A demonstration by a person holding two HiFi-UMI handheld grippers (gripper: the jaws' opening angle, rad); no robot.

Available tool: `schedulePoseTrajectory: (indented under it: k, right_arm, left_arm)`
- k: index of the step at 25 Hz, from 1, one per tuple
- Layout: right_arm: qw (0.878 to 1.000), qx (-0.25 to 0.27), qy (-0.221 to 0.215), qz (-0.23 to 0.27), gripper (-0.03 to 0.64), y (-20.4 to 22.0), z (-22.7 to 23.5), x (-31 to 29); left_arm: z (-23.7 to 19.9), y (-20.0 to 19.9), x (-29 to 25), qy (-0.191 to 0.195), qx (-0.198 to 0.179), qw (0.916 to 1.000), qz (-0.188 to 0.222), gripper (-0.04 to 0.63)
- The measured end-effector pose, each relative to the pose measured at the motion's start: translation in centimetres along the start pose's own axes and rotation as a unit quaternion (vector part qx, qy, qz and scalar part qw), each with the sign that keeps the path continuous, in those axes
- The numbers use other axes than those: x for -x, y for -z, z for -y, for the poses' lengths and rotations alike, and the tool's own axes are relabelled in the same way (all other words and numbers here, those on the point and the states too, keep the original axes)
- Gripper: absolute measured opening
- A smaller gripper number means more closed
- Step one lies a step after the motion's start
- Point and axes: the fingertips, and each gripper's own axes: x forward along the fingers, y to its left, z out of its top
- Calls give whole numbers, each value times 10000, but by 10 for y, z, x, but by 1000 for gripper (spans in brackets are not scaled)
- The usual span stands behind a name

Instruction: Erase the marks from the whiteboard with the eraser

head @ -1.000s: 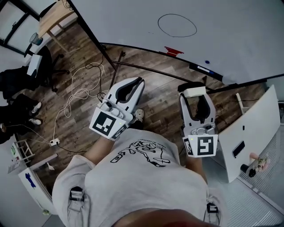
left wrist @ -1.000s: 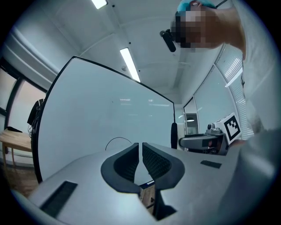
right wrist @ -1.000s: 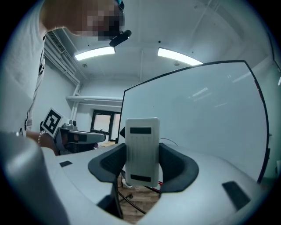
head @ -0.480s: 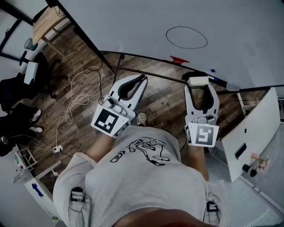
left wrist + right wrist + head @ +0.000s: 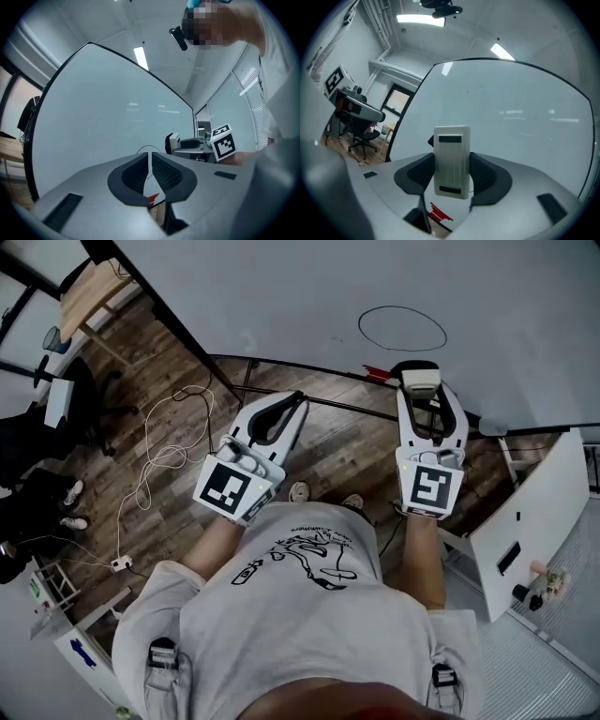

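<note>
A large whiteboard [image 5: 394, 287] fills the top of the head view, with a drawn oval mark [image 5: 402, 328] on it. My right gripper [image 5: 419, 381] is shut on a white rectangular eraser [image 5: 419, 379] just below the oval, near the board's lower edge. The right gripper view shows the eraser [image 5: 451, 160] upright between the jaws, the board [image 5: 511, 108] close ahead. My left gripper [image 5: 286, 412] hangs shut and empty over the wooden floor; its pads meet in the left gripper view [image 5: 150, 169]. A red mark [image 5: 439, 213] sits low on the board.
A black board stand [image 5: 234, 381] and tray rail run along the board's bottom edge. A white cable [image 5: 164, 451] trails over the wood floor. Chairs [image 5: 37, 437] and a desk [image 5: 89, 292] stand at the left; a white panel [image 5: 530, 512] is at the right.
My right gripper has risen with the eraser toward the board, from floor level up to just below the oval. The left gripper has barely moved.
</note>
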Motion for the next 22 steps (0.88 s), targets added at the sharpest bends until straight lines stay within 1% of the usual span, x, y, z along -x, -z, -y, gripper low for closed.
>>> schedulePoseTrajectory:
  k: [4,8,17,22]
  right_arm:
    - [9983,512,243,-126,241,-3,15,-26]
    - [9951,855,402,-277,240,1,30,-55]
    - [9884,1207,762,-516,239,13,60,-101]
    - [9840,1428,942,-500,239,14,60,-109]
  left_arm:
    - [-5,0,-2,-36,36,10000,-3,38]
    - [-6,3,-4,-41,55,10000,-9,38]
    - [-7,10,-12,-20,94,9999,-97,38]
    - [-11,14,-12,-14,134,9998,-159,38]
